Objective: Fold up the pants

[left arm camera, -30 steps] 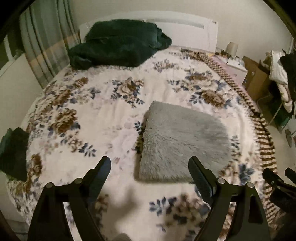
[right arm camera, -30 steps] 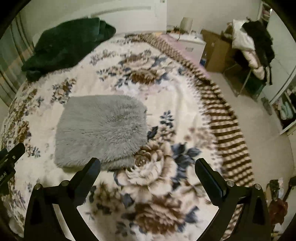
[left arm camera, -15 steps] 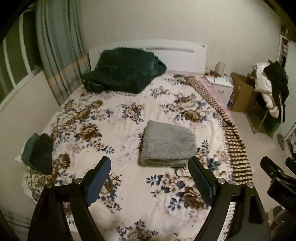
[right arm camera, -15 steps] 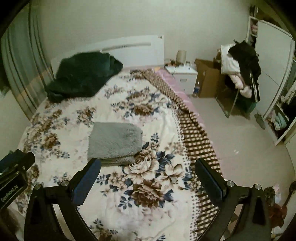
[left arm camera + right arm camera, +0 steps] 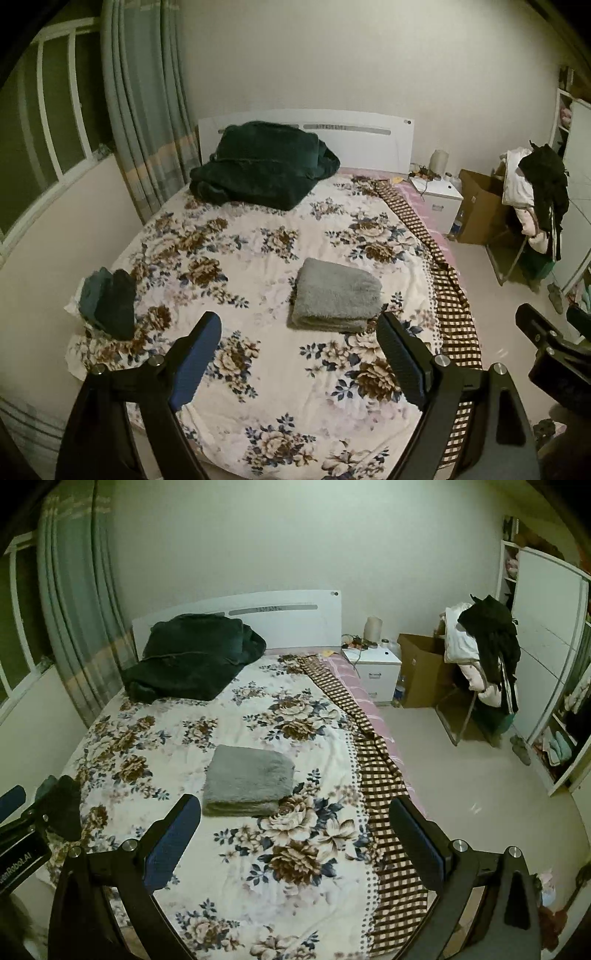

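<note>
Lying folded mid-bed, the pants look finished; both grippers, left and right, hang wide, empty.

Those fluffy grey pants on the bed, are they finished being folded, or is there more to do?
They look finished. The fluffy grey pants lie as a neat, layered rectangle on the floral bedspread. Nothing is in hand: the left gripper and the right gripper are both open, empty and held apart from the bundle. I see no fold left to make; whether the dark clothes at the bed's left edge come next, I cannot tell.
</note>
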